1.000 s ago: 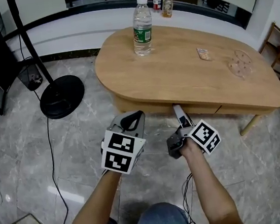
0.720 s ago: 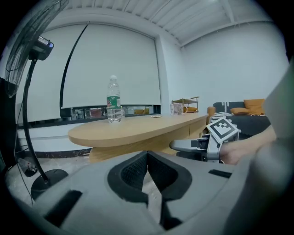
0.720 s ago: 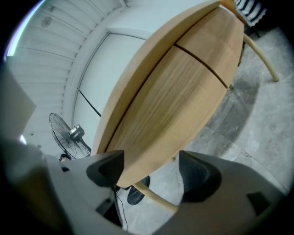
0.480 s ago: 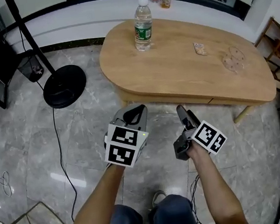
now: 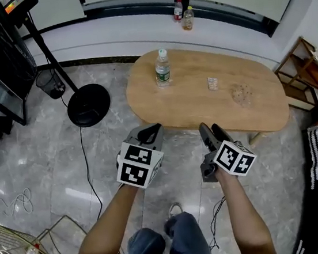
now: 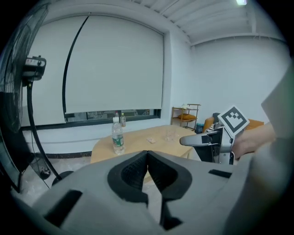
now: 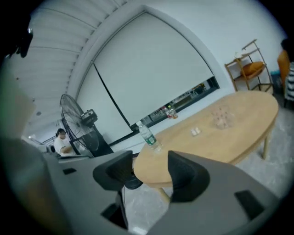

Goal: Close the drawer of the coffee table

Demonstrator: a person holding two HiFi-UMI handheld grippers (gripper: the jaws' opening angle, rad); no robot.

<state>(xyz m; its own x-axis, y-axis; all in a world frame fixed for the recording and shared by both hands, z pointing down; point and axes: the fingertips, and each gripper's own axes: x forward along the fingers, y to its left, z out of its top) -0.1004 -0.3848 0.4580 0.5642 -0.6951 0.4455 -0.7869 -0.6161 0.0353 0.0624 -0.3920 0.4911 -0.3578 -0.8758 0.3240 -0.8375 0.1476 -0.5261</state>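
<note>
- The left tool [image 5: 151,131] is held out in front of the body and points forward. Its jaws meet at the tips, with nothing between them.
- The right tool [image 5: 209,129] is held beside it at about the same reach, and the two do not touch. Its jaws have just been closing but stand apart, with nothing between them.
- The left marker cube [image 5: 138,166] and the right marker cube [image 5: 234,158] face up toward the head.
- The left forearm [image 5: 106,232] and the right forearm [image 5: 247,216] are bare and stretch forward, roughly parallel.
- In the left gripper view, the right hand [image 6: 252,140] wraps around its tool's handle.
</note>
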